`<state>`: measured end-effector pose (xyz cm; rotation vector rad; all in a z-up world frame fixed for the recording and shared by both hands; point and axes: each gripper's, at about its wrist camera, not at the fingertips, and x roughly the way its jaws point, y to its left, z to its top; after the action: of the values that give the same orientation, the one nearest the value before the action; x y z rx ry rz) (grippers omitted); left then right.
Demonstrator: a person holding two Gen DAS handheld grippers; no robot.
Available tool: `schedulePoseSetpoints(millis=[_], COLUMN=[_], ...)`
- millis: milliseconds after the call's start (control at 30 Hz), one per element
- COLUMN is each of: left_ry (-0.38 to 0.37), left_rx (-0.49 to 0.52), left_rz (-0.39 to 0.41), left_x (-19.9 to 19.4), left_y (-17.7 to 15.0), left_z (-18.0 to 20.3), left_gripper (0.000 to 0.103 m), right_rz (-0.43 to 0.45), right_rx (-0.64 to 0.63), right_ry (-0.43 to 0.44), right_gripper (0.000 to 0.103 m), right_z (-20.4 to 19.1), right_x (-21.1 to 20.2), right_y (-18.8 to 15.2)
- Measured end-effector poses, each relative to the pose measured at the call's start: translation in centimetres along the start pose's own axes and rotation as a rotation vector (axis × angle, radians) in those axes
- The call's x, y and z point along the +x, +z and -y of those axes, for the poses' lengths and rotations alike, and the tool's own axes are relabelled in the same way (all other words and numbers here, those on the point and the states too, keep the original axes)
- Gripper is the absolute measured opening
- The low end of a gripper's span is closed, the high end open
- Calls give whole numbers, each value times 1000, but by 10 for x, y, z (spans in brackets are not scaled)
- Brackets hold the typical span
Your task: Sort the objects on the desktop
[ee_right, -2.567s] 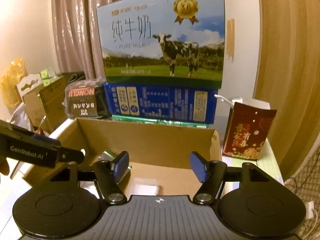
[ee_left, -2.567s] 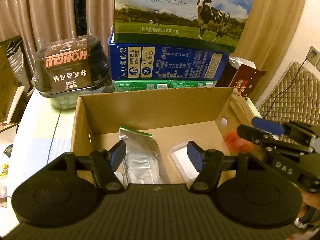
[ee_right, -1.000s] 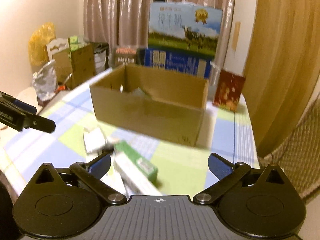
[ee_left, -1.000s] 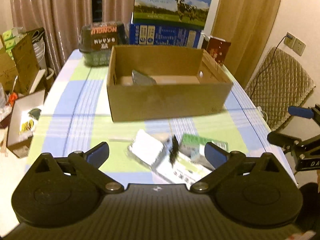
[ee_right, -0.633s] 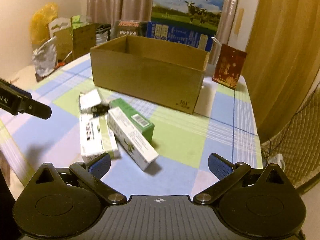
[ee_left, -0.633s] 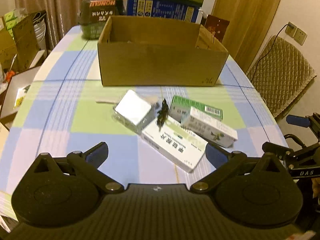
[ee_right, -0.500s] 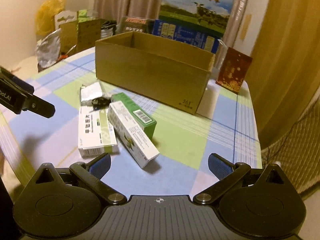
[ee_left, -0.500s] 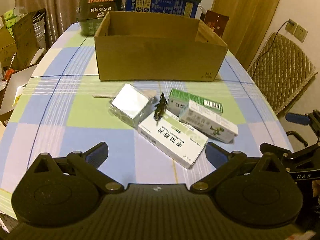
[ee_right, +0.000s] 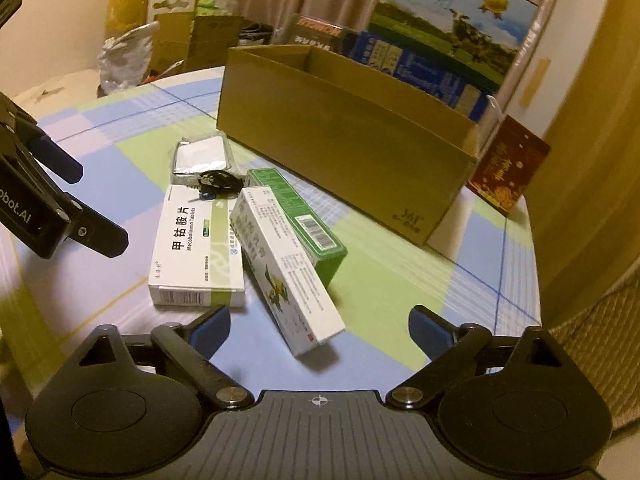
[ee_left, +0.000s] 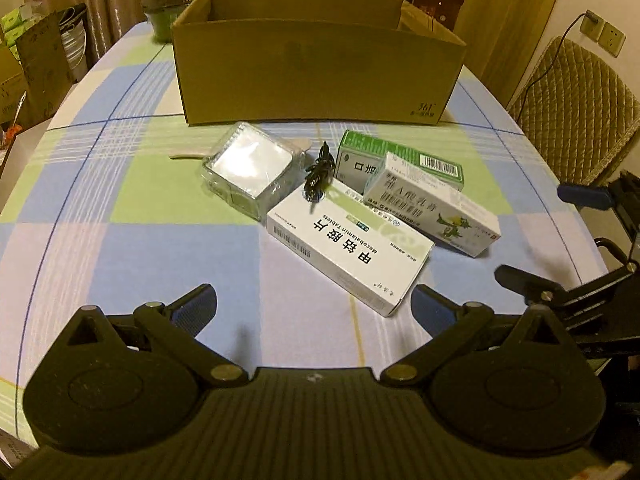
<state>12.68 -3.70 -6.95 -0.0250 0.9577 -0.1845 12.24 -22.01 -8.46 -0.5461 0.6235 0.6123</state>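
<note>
Brown cardboard box at the far side of a checked tablecloth; its contents are hidden from both views.
Nearer lie a white Mecobalamin box, a white-and-green carton leaning on a green box, a foil packet and a black cable. Left gripper and right gripper hover near the cluster, both spread wide and holding nothing.

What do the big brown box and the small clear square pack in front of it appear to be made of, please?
The big brown box looks like matte corrugated cardboard: dull tan walls, folded flaps. The small clear square pack seems glossy transparent plastic, glinting around a white insert.
</note>
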Motion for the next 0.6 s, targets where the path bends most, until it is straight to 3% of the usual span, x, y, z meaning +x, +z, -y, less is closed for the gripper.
schedulePoseSetpoints(millis=[600], left_ry=[0], left_rx=[-36], left_rz=[-12], left_x=[18], left_y=[2], left_z=[-8], left_gripper=[102], right_rz=[-57], right_rx=[53], right_ry=[72], right_gripper=[66], right_z=[14], right_x=[41], right_y=[-1])
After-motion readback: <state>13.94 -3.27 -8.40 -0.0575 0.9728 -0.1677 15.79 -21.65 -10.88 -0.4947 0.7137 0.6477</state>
